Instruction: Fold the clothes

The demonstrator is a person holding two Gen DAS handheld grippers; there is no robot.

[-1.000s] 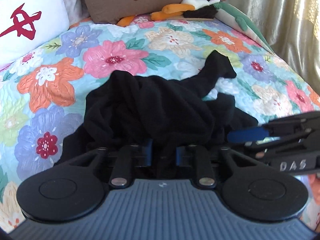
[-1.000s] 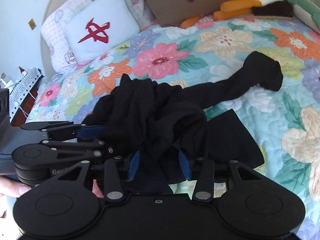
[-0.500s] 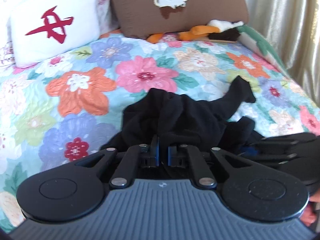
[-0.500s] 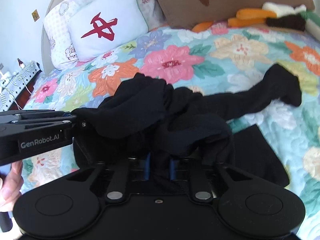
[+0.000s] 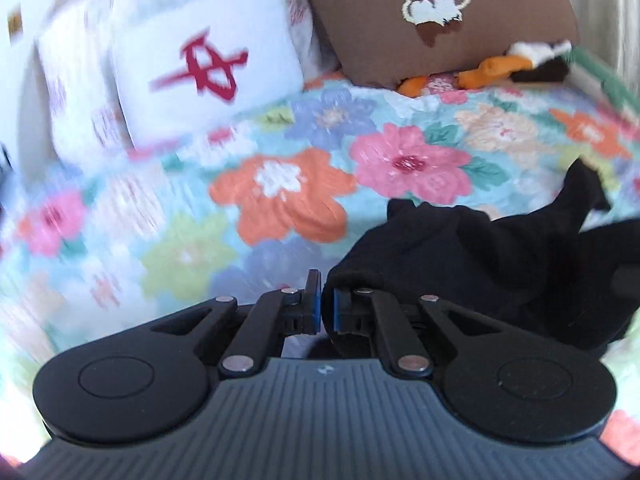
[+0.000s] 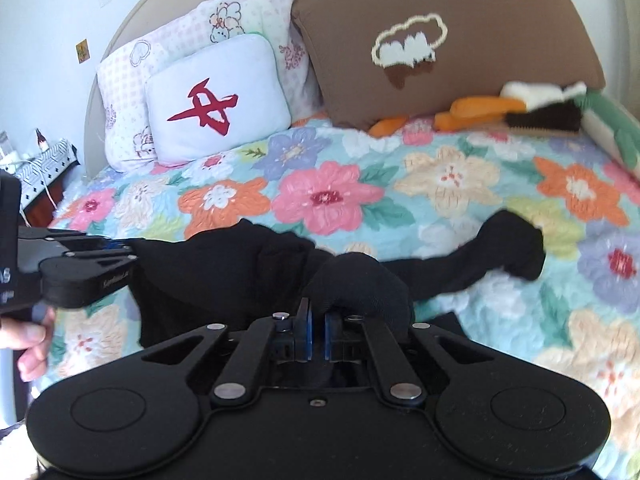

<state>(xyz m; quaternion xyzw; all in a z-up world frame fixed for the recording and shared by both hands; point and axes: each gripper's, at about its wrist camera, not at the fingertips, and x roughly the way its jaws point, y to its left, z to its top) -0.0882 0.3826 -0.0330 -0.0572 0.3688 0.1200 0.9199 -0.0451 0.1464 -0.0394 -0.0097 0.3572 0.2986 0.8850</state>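
**A:** Where does the garment lie, as you see it?

**B:** The crumpled black knit garment (image 6: 248,276) hangs bunched between my two tools, just above the flower-printed quilted bedspread (image 6: 328,196). One long sleeve (image 6: 496,256) trails out to the right and rests on the quilt. It is not flat and not folded.

**A:** And the tools?

**B:** My right gripper (image 6: 316,320) has its blue pads almost together, with a hump of the black cloth pinched between them. My left gripper (image 5: 324,300) is nearly closed too; a fold of the cloth sits at its right pad, and I judge it is clamped, though the left view is blurred. From the right wrist I see that left tool (image 6: 86,268) at the near left, its tips buried in the garment's edge.

**A:** How do I handle it well from here?

**B:** I judge both grips sit on bunched folds, not on clean edges. I draw the two apart gently so the cloth stretches taut, keep it clear of the white cushion with the red character (image 6: 218,100) and the brown cushion (image 6: 440,40) at the far end, and watch that the trailing sleeve does not tuck under.
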